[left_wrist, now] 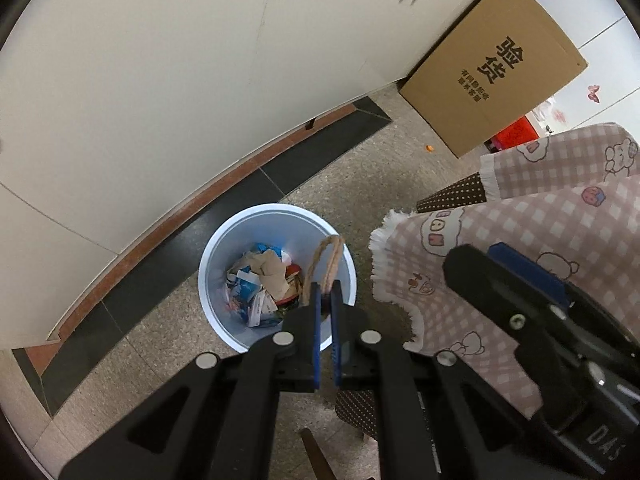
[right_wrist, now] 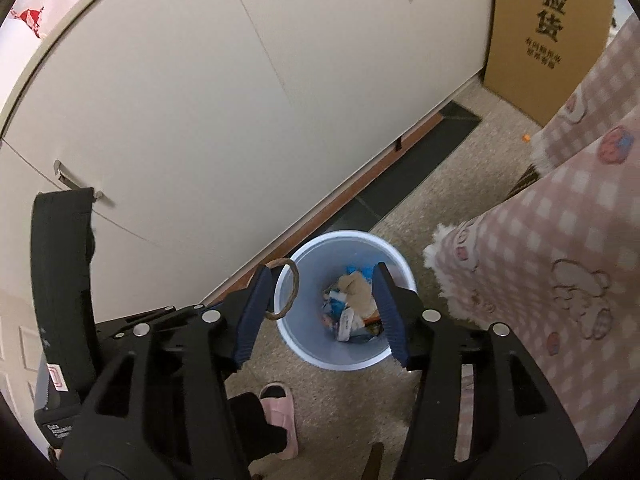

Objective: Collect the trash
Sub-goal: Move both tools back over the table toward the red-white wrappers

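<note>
- the cream cabinet (left_wrist: 168, 92) is taking up most of both views; it's standing along the back with a reddish-brown and dark strip running at its foot, and metal handles are showing on its doors
- the speckled floor (left_wrist: 360, 168) is spreading out under everything; a tiny orange scrap is lying on it near the box
- a pink checked blanket (left_wrist: 520, 220) with little cartoon animals and a fluffy white fringe is hanging on the right, just beside the bin
- a cardboard box (left_wrist: 492, 68) with black printed characters is leaning up against the cabinet, well apart from the bin
- the pale blue trash bin (left_wrist: 224, 304) is sitting on the floor near the cabinet's foot; crumpled paper and wrappers (left_wrist: 264, 284) are lying in the bottom of it
- a pink slipper (right_wrist: 280, 420) is showing on the floor in the right wrist view, near the bin
- the left gripper (left_wrist: 327, 292) is pointing down over the bin; its blue fingers are pinching tight on a loop of brown twine rope (left_wrist: 326, 260), which is standing up above the bin's opening
- the right gripper (right_wrist: 322, 312) is hanging over the bin too; its fingers are standing spread apart with nothing between them, the bin's trash showing through the gap
</note>
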`<act>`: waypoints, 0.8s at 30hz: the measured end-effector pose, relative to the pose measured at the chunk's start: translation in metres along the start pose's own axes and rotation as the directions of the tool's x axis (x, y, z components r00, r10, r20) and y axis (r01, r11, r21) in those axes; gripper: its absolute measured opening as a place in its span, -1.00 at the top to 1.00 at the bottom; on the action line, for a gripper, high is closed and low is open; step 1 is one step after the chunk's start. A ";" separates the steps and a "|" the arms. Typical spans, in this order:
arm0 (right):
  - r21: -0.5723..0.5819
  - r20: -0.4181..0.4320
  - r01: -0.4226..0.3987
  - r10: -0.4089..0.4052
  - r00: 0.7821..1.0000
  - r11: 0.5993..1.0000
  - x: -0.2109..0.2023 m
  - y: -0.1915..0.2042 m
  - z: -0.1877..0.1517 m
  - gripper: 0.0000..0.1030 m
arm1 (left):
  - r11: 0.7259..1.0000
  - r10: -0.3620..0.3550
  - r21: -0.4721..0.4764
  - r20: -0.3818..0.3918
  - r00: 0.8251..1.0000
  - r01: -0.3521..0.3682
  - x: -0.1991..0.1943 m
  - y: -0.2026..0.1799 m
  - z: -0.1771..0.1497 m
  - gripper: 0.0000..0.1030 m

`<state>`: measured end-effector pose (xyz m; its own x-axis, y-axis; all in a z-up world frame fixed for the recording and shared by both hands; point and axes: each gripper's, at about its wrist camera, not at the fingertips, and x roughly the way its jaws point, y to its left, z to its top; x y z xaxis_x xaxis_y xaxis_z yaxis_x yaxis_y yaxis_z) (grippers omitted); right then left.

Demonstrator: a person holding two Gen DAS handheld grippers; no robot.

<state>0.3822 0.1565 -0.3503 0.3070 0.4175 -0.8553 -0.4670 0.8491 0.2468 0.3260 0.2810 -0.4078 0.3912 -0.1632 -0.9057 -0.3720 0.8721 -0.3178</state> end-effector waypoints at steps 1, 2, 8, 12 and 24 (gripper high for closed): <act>-0.004 0.014 0.009 -0.009 1.000 1.000 -0.005 0.000 0.001 -0.04 | 1.000 -0.002 0.004 -0.001 1.000 0.002 -0.002 -0.004 0.001 0.81; -0.007 0.028 0.015 -0.015 0.999 1.000 -0.010 0.000 0.001 -0.04 | 1.000 -0.001 0.008 -0.001 1.000 0.001 -0.003 -0.006 0.002 0.54; -0.010 0.060 0.009 -0.008 0.998 1.000 -0.029 0.001 0.003 -0.05 | 0.999 0.004 0.046 0.034 0.999 -0.005 -0.022 -0.023 0.003 0.01; -0.011 0.075 -0.006 0.007 0.997 1.000 -0.046 0.004 0.003 -0.04 | 0.999 0.019 0.028 0.071 0.997 -0.022 -0.044 -0.025 0.000 -0.03; -0.068 0.288 0.009 0.011 0.957 0.998 -0.163 0.029 0.003 -0.06 | 0.995 0.071 0.045 0.330 0.941 -0.091 -0.173 -0.061 -0.014 -0.20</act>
<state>0.3207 0.1137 -0.2023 0.5280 0.5023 -0.6848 -0.5194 0.8289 0.2075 0.2697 0.2497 -0.2359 0.6199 0.0604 -0.7823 -0.3673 0.9034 -0.2213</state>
